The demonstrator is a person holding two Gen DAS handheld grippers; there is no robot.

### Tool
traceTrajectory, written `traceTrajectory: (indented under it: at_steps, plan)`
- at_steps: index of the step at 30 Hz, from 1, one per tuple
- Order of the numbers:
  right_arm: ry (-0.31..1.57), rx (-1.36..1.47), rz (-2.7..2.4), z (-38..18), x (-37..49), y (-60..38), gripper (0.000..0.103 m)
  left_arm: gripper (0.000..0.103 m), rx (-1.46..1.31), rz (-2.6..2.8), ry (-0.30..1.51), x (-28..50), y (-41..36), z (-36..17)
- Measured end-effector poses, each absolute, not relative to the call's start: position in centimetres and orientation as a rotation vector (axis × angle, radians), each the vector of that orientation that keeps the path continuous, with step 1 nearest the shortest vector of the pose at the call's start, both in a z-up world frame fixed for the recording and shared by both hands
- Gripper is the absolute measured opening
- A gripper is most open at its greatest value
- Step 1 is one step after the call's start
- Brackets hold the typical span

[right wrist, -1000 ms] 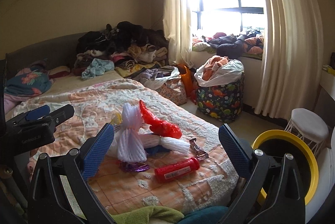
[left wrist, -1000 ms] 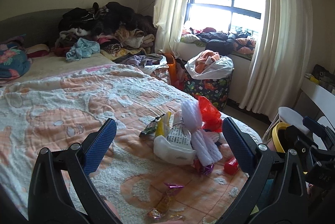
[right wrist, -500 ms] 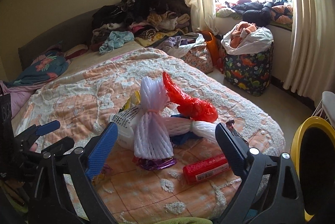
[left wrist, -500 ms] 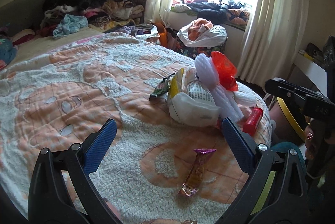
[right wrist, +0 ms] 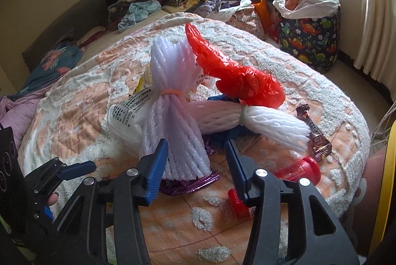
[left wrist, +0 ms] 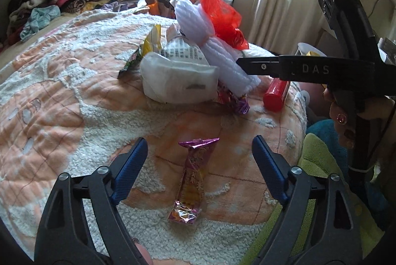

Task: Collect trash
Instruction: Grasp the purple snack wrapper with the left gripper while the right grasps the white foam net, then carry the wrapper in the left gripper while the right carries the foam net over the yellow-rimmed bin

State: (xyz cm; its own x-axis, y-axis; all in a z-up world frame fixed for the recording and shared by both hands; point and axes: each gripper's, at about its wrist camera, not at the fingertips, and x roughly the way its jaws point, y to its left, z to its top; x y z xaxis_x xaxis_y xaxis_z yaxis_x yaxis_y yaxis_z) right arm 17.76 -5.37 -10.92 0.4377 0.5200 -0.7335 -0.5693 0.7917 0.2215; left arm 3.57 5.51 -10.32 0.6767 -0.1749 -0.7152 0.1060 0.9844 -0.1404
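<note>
Two grippers are over the bedspread point(left wrist: 49, 96), both closing with nothing gripped. The left gripper point(left wrist: 199, 153) has its jaws fairly wide; a purple-and-gold candy wrapper point(left wrist: 191, 178) lies flat between its fingers, pads not touching it. Beyond it sits the trash heap: a white printed bag point(left wrist: 178, 77), white foam netting point(left wrist: 217, 52) and a red plastic bag point(left wrist: 225, 17). The right gripper point(right wrist: 196, 153) is narrower, its blue pads point(right wrist: 156, 171) just short of a banded foam bundle point(right wrist: 173, 116) standing ahead. A red tube point(right wrist: 297, 169) lies just right of its right finger, partly hidden, a brown wrapper point(right wrist: 314, 136) farther out.
</note>
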Motion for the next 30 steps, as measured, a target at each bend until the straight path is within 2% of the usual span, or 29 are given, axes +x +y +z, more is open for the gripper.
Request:
traceTrajectory:
  at_steps: [1,2,4,6,8,18,30]
  plan:
    - [0.892,-0.056,0.692,-11.1,17.7,-5.3,0.027,0.067,-0.092,-0.162,0.825,3.8,5.5,-10.6]
    - [0.887,-0.052,0.701,-11.2,17.7,-5.2,0.022,0.063,-0.091,-0.168,0.836,3.9,5.5,-10.8]
    - [0.872,-0.036,0.720,-11.1,17.3,-5.3,0.016,0.050,-0.087,-0.176,0.848,4.0,5.3,-11.1]
    - [0.842,-0.024,0.734,-10.5,16.8,-5.7,0.015,0.028,-0.086,-0.187,0.860,4.2,5.1,-11.3]
    - [0.809,-0.010,0.738,-9.8,16.2,-6.2,0.015,0.017,-0.088,-0.185,0.872,4.3,5.1,-11.5]
    - [0.655,0.070,0.713,-5.2,13.3,-11.3,0.014,0.014,-0.169,-0.219,0.716,3.6,5.2,-7.4]
    - [0.613,0.152,0.531,-3.4,12.2,-19.4,0.014,0.014,-0.176,-0.321,0.628,6.6,0.1,-2.8]
